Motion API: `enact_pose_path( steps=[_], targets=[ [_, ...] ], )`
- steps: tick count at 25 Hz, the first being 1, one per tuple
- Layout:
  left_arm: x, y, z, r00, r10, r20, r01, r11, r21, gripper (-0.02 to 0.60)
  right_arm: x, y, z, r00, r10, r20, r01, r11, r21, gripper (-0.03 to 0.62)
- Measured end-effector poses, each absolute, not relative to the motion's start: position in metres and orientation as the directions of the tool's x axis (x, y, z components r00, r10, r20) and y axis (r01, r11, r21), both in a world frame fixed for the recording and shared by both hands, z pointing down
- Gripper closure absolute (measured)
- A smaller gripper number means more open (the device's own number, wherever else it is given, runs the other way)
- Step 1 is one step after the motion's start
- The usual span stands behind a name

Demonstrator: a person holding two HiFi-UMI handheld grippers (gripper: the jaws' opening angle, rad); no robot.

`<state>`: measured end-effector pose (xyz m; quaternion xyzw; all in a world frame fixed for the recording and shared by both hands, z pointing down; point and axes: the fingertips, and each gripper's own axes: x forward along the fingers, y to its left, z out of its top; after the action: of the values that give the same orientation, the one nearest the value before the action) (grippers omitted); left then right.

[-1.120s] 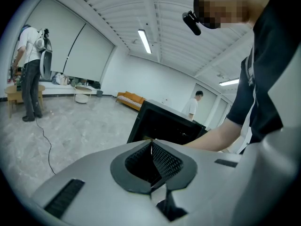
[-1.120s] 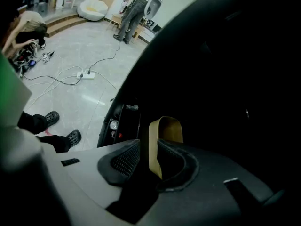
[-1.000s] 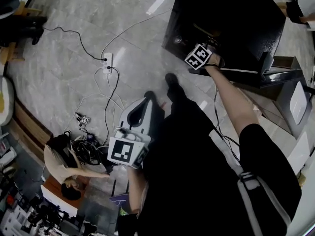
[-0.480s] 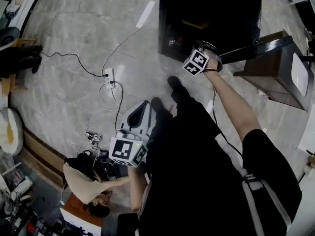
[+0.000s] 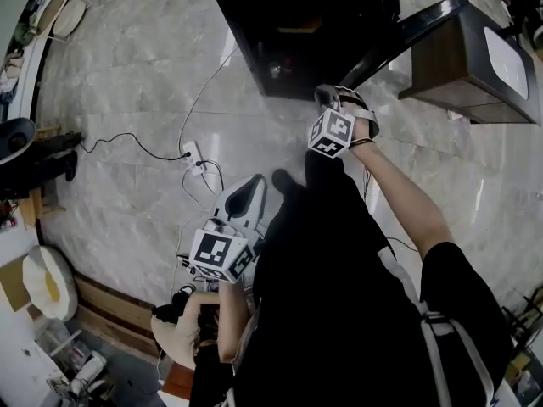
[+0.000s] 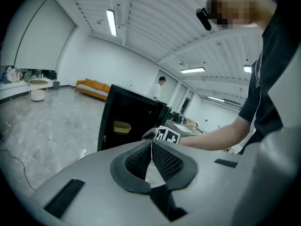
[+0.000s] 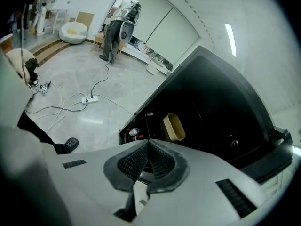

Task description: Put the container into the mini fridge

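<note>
The black mini fridge stands open on the stone floor, its door swung out to the right. A yellow container rests on a shelf inside it and also shows in the left gripper view. My right gripper hangs just in front of the fridge opening, apart from the container. Its jaws have just been closing and now meet with nothing between them. My left gripper is lower left, near my body. It is shut and empty and points towards the fridge.
A power strip with trailing cables lies on the floor left of the fridge. A brown cabinet stands to the fridge's right. One person crouches at the lower left; another stands far off. Small bottles sit low in the fridge.
My right gripper has drawn back from the fridge's mouth towards me. The head view has swung, so the fridge now sits higher in the frame. The left gripper shifted slightly.
</note>
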<state>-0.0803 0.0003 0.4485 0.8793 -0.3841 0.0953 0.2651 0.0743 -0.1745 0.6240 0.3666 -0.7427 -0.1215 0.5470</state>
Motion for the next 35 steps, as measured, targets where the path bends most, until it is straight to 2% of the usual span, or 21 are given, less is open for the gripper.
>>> enact_pose_path(
  steps=[9, 17, 26, 35],
  targets=[
    [-0.004, 0.005, 0.437, 0.765, -0.537, 0.355, -0.642, -0.678, 0.359, 0.548, 0.118, -0.114, 0.567, -0.204, -0.736, 0.646, -0.507, 0.644, 0.574, 0.574],
    [0.08, 0.021, 0.416, 0.781, -0.53, 0.331, -0.623, -0.707, 0.335, 0.548, 0.177, -0.061, 0.503, -0.284, -0.77, 0.572, -0.562, 0.617, 0.551, 0.574],
    [0.149, 0.07, 0.403, 0.775, -0.546, 0.319, -0.631, -0.702, 0.329, 0.548, 0.235, 0.004, 0.434, -0.411, -0.783, 0.468, -0.726, 0.591, 0.351, 0.574],
    [0.161, 0.103, 0.401, 0.726, -0.613, 0.313, -0.688, -0.662, 0.297, 0.548, 0.27, 0.058, 0.408, -0.494, -0.765, 0.413, -0.804, 0.583, 0.117, 0.574]
  ],
)
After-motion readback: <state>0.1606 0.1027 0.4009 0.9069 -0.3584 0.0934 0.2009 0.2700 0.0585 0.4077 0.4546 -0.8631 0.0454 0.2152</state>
